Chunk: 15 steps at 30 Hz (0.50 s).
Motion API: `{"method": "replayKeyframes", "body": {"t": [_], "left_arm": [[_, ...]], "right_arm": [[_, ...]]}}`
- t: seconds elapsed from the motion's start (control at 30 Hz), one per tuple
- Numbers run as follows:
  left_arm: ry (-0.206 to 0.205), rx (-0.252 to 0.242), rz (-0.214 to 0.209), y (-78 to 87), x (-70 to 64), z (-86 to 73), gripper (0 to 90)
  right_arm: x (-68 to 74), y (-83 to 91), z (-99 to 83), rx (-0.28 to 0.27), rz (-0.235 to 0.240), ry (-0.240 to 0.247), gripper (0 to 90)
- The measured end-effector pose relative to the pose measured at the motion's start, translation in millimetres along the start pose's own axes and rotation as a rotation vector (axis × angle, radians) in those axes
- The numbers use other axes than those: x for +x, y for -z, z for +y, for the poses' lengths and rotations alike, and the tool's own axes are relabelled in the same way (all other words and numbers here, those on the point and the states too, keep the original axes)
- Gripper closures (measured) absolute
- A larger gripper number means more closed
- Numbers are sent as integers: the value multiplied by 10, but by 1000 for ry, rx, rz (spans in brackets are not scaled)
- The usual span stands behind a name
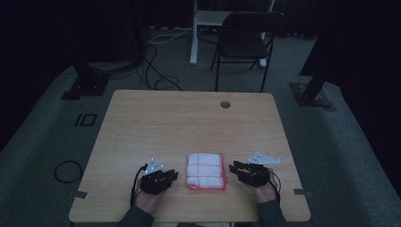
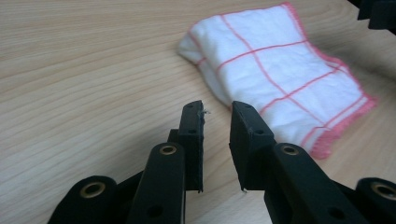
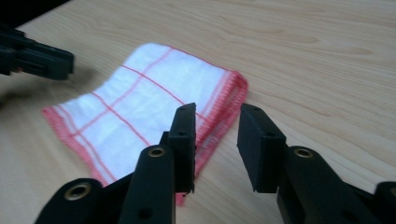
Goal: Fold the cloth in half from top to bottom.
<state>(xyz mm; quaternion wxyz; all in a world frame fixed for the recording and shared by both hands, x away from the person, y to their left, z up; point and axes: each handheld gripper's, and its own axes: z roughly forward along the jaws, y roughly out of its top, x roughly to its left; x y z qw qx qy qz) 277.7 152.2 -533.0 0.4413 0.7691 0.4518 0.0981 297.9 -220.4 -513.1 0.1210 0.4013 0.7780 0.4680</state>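
1. High view: a folded white cloth [image 1: 205, 170] with red lines lies low in the frame's centre on the wooden table [image 1: 189, 123]; the left gripper [image 1: 173, 175] sits just left of it, the right gripper [image 1: 233, 167] just right, both seemingly resting on the table in dim light
2. Left gripper view: jaws slightly spread, pinching nothing; cloth [image 2: 280, 70] upper right
3. Right gripper view: jaws spread, empty; cloth [image 3: 140, 107] centre left

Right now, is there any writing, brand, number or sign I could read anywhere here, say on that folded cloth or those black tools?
None to read: the folded cloth bears red grid lines and a red hem, no words.
The left gripper and right gripper are plain black, unlabelled.
The table has bare wood grain.
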Motion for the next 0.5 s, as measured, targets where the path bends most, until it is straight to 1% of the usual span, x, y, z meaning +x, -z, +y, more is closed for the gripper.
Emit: {"method": "replayKeyframes", "body": {"t": [0.03, 0.1, 0.2, 0.33, 0.4, 0.5], "left_arm": [[-6, 1, 4, 3, 16, -4, 753], [5, -2, 11, 2, 56, -16, 752], [12, 1, 33, 1, 115, -37, 751], [17, 0, 55, 21, 168, -47, 741], [23, -4, 59, 29, 184, -53, 739], [19, -1, 65, 33, 190, -54, 739]], "right_arm": [[-14, -8, -12, 2, -11, -2, 650], [-35, -29, -28, 8, -29, -5, 636], [-55, -52, -47, 12, -43, -6, 628], [-84, -67, -84, 24, -53, -14, 621], [-98, -64, -93, 24, -56, -22, 618], [-118, -66, -96, 22, -62, -27, 614]]}}
